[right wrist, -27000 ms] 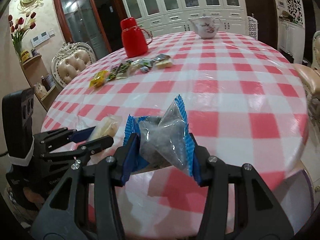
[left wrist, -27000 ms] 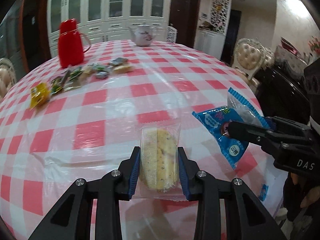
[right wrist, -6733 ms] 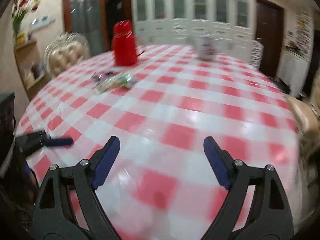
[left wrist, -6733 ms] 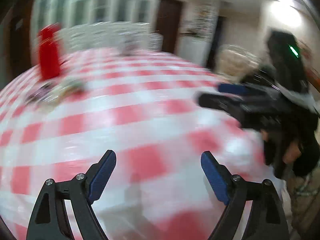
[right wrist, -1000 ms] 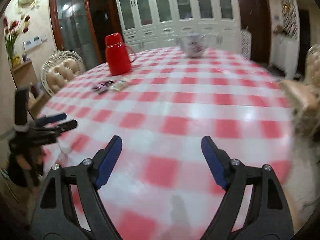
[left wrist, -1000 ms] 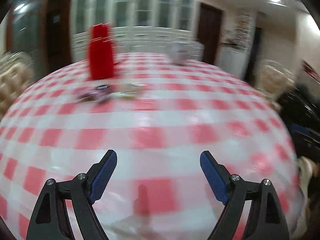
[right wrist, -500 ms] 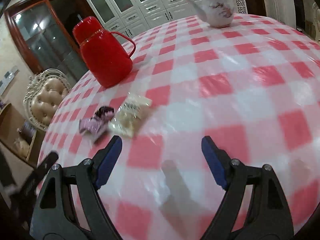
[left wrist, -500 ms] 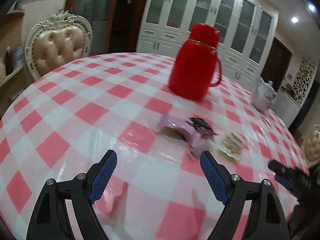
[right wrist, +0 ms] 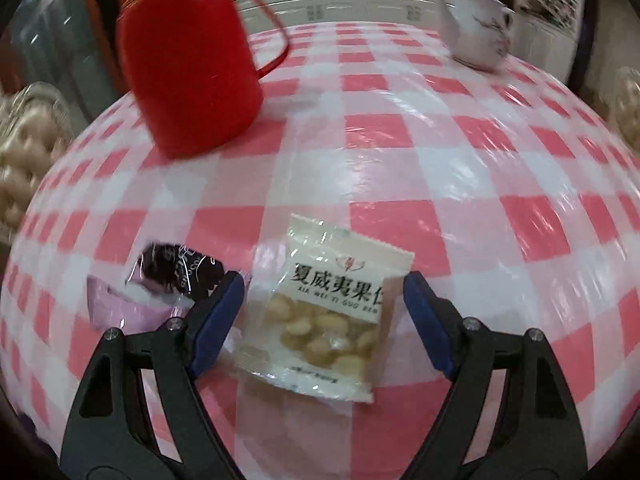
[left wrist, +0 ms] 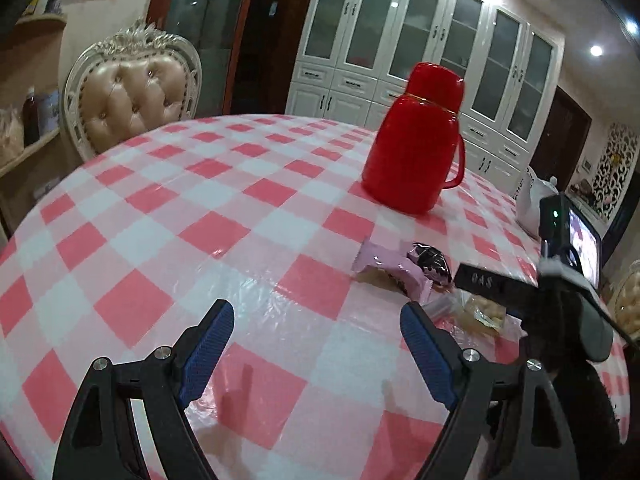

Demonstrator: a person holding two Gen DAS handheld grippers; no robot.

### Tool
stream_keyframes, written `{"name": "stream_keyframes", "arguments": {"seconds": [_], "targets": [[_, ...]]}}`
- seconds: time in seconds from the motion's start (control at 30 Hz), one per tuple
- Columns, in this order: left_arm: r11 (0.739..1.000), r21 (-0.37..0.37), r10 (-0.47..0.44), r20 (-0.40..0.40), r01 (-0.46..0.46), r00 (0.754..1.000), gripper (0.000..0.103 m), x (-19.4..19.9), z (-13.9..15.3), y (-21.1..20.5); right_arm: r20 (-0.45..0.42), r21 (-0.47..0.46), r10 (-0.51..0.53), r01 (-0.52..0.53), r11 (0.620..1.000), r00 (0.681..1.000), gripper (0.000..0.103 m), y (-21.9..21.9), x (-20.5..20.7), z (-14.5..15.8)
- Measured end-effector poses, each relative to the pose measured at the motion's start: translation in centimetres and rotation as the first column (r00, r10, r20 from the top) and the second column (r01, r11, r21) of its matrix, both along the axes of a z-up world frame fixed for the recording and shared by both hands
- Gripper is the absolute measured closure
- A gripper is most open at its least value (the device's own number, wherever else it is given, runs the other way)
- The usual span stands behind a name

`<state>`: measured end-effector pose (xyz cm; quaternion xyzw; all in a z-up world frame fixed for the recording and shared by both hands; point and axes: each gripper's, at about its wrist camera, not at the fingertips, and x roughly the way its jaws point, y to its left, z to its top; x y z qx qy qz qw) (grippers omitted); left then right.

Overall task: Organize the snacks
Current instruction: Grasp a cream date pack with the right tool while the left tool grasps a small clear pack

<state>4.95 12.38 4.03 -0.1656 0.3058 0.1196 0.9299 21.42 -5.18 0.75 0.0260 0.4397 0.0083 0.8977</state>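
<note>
on the table [right wrist: 400, 152], the nut packet [right wrist: 332, 312] lies near, the wrapped snack [right wrist: 168, 280] just left of it, the flask [right wrist: 188, 60] far left, the teapot [right wrist: 480, 40] far right.

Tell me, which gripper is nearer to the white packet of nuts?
The right gripper: the white packet of nuts lies between its open jaws, not yet pinched. The left gripper is over bare tablecloth, beside the packet.

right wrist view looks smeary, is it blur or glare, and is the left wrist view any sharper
Right wrist view: motion blur smears the red jug and teapot; the nut packet stays readable, with glare streaks on the tablecloth. Left wrist view: sharp, fisheye-bowed, gripper shadows below.
</note>
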Motion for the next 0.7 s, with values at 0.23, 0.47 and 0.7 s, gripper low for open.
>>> {"name": "stream_keyframes", "arguments": {"seconds": [0.23,0.47,0.7], "targets": [[0.997,-0.023,-0.071,-0.030,0.071,0.997,0.017,0.5,-0.6,-0.9,0.037,0.002,0.190,-0.190,0.982,0.981,0.054,-3.1,-3.9,0.4],[0.963,-0.043,-0.269,-0.095,0.266,0.958,0.017,3.4,-1.7,-5.6,0.112,0.088,0.344,-0.354,0.931,0.932,0.054,-7.8,-13.1,2.3],[0.920,0.119,-0.342,-0.222,0.374,0.913,0.017,9.0,-2.6,-10.0,0.173,0.208,0.342,-0.374,0.904,0.924,0.053,-10.1,-15.7,3.1]]}}
